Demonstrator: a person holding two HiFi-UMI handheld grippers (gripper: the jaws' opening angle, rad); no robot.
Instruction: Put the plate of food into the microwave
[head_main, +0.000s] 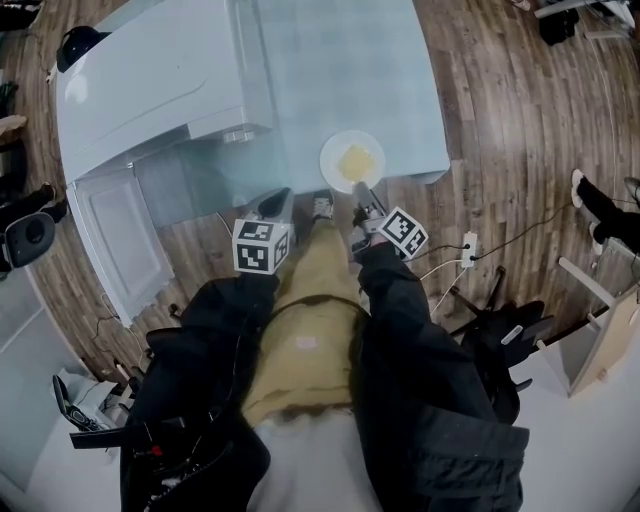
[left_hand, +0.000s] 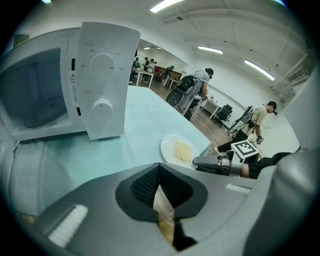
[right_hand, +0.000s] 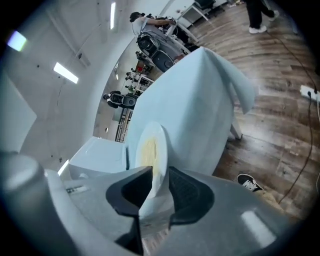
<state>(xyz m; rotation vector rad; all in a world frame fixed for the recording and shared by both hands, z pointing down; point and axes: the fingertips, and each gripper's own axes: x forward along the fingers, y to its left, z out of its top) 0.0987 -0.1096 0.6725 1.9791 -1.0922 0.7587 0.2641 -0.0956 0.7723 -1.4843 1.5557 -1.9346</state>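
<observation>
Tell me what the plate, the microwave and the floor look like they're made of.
Plate: likely glazed ceramic or melamine, white and smooth.
Microwave: white painted metal or plastic casing, faint sheen.
Floor: wood or wood-look laminate, brown plank grain.

Round white plate (head_main: 333, 158) carrying a pale yellow heap of food (head_main: 357, 162), lying flat near the front edge of the pale blue table (head_main: 340, 60). White microwave (head_main: 150, 80), standing well apart at the table's left end, with its door (head_main: 120, 240) swung open.

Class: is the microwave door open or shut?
Open. In the head view the door stands swung out from the microwave; the left gripper view shows the turntable inside.
</observation>
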